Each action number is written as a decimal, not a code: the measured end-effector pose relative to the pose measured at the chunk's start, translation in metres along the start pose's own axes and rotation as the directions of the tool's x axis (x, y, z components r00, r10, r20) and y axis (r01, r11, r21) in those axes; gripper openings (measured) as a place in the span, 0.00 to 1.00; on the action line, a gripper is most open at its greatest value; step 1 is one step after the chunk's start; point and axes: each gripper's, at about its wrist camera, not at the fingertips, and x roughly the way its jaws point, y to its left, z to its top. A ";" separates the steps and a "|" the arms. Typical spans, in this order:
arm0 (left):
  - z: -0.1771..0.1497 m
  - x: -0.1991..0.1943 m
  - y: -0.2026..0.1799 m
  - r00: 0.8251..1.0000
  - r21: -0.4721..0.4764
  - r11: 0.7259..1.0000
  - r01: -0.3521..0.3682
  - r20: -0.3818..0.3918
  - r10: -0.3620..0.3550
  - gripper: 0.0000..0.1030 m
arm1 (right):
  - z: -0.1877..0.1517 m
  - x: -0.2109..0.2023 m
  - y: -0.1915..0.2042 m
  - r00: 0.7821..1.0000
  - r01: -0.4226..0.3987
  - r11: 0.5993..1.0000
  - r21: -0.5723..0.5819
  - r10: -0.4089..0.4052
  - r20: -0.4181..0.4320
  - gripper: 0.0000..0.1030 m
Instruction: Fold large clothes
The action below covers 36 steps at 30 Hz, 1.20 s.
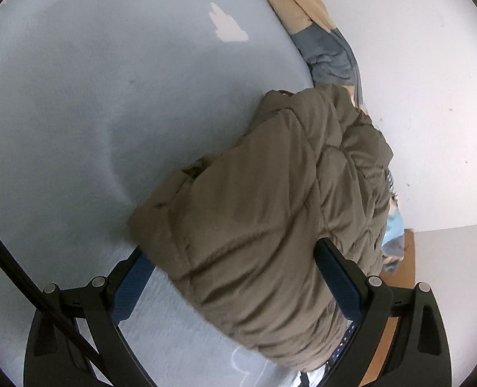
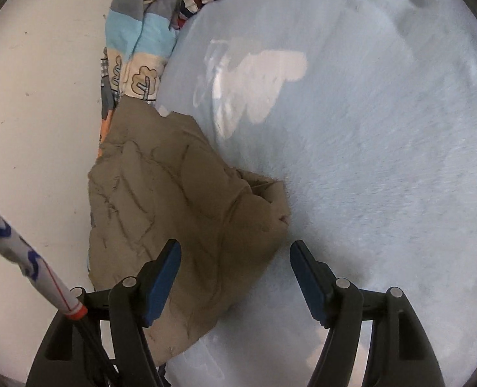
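I read brown quilted jacket (image 1: 270,213) as soft, puffy, light, probably slippery-shelled; best hold: bunched edge or corner, not smooth panel. Jacket lies folded on pale blue bed sheet (image 2: 367,177), against wall side. Left gripper (image 1: 235,258): jaws spread wide, jacket bulk filling gap; whether pads press, I cannot tell. Right gripper (image 2: 235,264): jaws open, nothing clamped; jacket corner toward 10 o'clock, overlapping left finger (image 2: 164,274). Patterned bedding (image 2: 135,48) at 11 o'clock.

surface: pale blue bed sheet (image 2: 383,161) | on it: folded brown quilted jacket (image 1: 264,213) at the wall-side edge — patterned blanket (image 2: 141,42) bunched beyond it
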 end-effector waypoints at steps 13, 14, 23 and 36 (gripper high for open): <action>-0.013 0.005 -0.082 0.940 0.415 0.849 -0.326 0.235 0.247 0.45 | -0.010 0.017 0.069 0.976 0.206 0.918 -0.340 -0.165 0.145 0.32; -0.020 0.003 -0.091 0.926 0.455 0.813 -0.364 0.271 0.263 0.43 | -0.014 0.015 0.078 0.967 0.239 0.890 -0.388 -0.184 0.174 0.30; -0.049 -0.037 -0.124 0.892 0.579 0.691 -0.434 0.382 0.241 0.39 | -0.056 -0.018 0.134 0.899 0.427 0.633 -0.645 -0.219 0.380 0.27; -0.129 -0.115 -0.078 0.905 0.626 0.661 -0.413 0.362 0.223 0.39 | -0.112 -0.110 0.106 0.928 0.359 0.659 -0.661 -0.179 0.326 0.27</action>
